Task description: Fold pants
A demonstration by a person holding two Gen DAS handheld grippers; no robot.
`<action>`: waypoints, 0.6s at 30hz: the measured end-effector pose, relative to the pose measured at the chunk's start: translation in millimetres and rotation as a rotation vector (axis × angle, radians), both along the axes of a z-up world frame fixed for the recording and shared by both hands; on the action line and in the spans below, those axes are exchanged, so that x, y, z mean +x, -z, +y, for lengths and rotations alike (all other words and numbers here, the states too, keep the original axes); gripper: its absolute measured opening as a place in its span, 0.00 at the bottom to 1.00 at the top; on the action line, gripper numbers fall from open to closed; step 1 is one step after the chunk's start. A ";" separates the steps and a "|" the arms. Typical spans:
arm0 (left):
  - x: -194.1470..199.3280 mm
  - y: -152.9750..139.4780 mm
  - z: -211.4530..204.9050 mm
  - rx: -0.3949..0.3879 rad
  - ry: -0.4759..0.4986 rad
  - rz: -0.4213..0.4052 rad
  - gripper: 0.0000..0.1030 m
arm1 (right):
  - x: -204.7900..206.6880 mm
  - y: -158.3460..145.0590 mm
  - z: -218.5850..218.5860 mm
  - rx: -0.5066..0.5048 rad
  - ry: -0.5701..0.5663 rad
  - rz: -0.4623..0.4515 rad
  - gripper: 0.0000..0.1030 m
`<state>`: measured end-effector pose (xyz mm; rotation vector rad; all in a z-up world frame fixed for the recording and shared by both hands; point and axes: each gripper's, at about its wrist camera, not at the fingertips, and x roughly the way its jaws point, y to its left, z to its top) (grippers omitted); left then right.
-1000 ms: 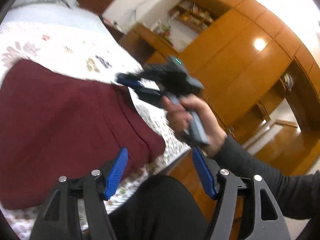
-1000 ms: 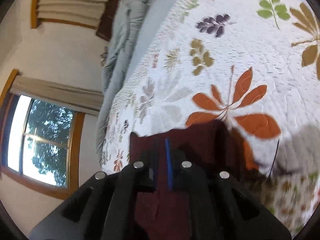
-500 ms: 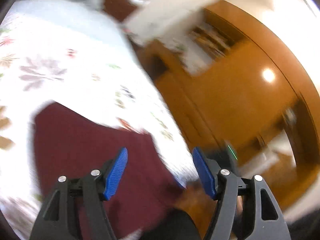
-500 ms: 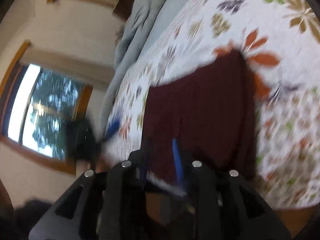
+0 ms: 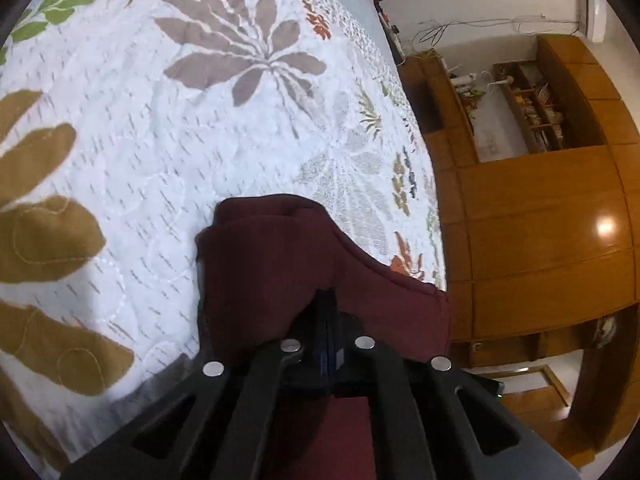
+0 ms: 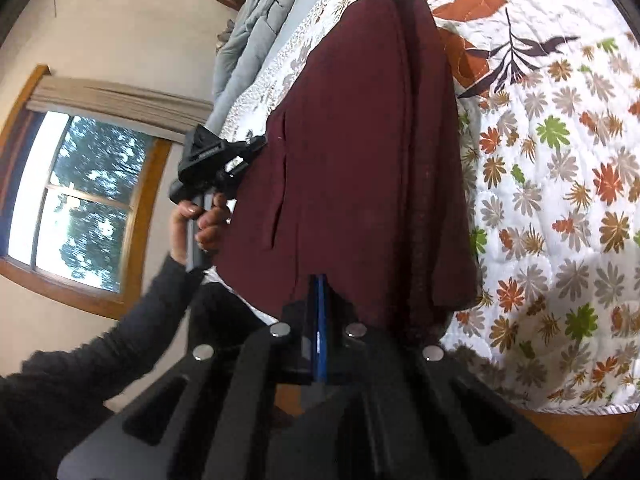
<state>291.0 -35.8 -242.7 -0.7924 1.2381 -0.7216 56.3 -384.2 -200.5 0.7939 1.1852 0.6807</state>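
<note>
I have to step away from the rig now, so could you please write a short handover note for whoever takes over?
Left gripper: shut on the near edge of the maroon pants.
Right gripper: shut on the same pants at their near edge.
Pants: stretched lengthwise over the floral quilt, near end at the bed edge. They look like a narrow strip, with layers stacked along one side.
Done: both near-edge grips taken.
Left: probably carry the held end toward the far end, lay it flat and release.
</note>
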 end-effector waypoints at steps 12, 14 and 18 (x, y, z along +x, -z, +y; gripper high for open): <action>-101.0 -60.3 -3.2 -0.271 0.049 -0.221 0.52 | 97.5 -50.0 -34.2 0.190 0.187 -0.065 0.19; -112.8 -38.5 -5.3 -0.266 0.049 -0.157 0.51 | 114.1 -13.3 -43.0 0.158 0.213 0.021 0.00; -112.7 8.8 4.1 -0.205 0.016 -0.063 0.03 | 113.6 34.3 -60.1 0.250 0.245 0.098 0.00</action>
